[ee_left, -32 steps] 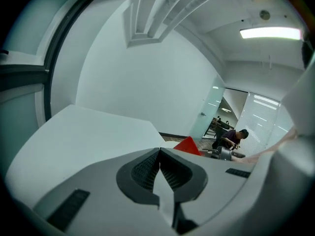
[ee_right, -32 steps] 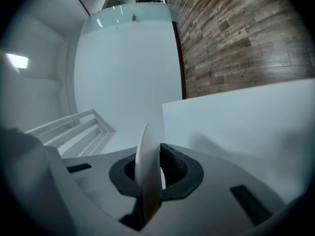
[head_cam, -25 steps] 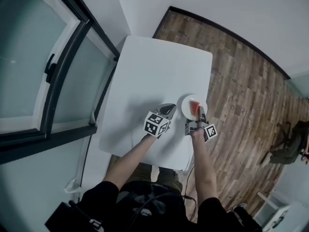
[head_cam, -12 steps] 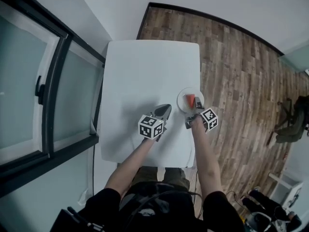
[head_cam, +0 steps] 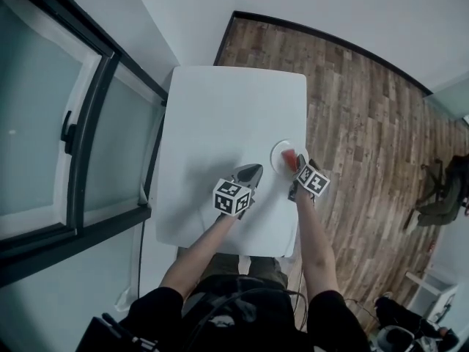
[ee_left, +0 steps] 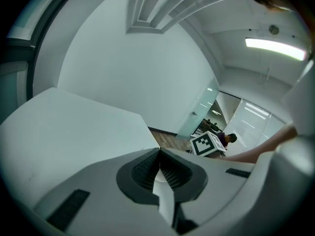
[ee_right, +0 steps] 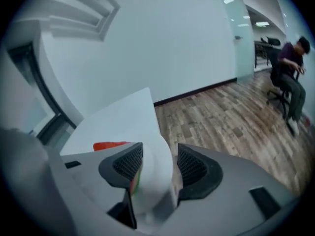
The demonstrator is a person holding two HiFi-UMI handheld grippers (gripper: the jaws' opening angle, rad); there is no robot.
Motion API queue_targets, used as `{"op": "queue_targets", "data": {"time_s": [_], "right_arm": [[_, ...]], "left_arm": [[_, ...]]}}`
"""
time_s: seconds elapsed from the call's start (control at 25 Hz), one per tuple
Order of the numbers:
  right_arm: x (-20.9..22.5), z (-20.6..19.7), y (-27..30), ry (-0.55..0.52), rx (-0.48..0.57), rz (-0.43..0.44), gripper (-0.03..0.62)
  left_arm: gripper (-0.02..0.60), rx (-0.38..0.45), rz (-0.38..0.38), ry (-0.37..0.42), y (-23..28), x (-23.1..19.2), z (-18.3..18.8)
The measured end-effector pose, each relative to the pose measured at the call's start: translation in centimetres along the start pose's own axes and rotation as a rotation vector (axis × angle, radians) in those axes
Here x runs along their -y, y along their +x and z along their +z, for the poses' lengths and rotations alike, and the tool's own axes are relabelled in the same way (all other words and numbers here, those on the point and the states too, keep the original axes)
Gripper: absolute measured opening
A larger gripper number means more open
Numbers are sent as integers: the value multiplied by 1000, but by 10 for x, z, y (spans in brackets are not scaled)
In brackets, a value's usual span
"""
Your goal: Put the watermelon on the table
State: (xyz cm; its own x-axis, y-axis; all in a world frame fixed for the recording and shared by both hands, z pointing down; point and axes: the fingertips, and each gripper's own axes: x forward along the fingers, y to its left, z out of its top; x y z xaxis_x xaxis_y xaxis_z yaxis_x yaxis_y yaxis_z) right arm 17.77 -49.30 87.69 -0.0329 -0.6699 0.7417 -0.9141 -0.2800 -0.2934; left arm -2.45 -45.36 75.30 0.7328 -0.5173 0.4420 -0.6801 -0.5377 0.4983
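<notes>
A red watermelon slice (head_cam: pixel 291 157) with a green rind lies on a small white plate (head_cam: pixel 279 151) near the right edge of the white table (head_cam: pixel 220 108). My right gripper (head_cam: pixel 300 162) reaches over the plate's near side. Its jaws are opening and stand apart, with only the bare plate (ee_right: pixel 156 167) between them. In the right gripper view the watermelon slice (ee_right: pixel 109 145) sits just left of the left jaw, partly hidden by it. My left gripper (head_cam: pixel 251 170) hovers over the table left of the plate, shut and empty (ee_left: pixel 160 154).
A dark-framed window (head_cam: pixel 73 123) runs along the table's left side. Wood floor (head_cam: pixel 366 138) lies to the right of the table, and an office chair (head_cam: pixel 440 196) stands far right. A seated person (ee_right: pixel 290 68) is in the background.
My right gripper has rolled about its own axis and its jaws have parted from the watermelon slice, which now lies on the plate. The left gripper has kept its place.
</notes>
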Motion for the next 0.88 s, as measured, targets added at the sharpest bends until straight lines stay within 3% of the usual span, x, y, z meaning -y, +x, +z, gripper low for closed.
{"op": "queue_targets", "data": {"time_s": [0.16,0.4,0.56,0.72,0.88], "right_arm": [[3,-4,-19,-265,36,0,206],[-40,9,-113,-396,200,151,104],[-69,21,-191,-395,325,244,27],[-87,24,-262,-356,404,337,11],[-97,24,-319,-342,455,387,11]], "left_arm": [[6,8,-1,-6,-8,4,2],[6,28,-1,62,-26,34,7],[5,48,-6,136,-41,70,14],[3,84,-33,205,-68,107,20],[5,141,-95,120,-98,138,36]]}}
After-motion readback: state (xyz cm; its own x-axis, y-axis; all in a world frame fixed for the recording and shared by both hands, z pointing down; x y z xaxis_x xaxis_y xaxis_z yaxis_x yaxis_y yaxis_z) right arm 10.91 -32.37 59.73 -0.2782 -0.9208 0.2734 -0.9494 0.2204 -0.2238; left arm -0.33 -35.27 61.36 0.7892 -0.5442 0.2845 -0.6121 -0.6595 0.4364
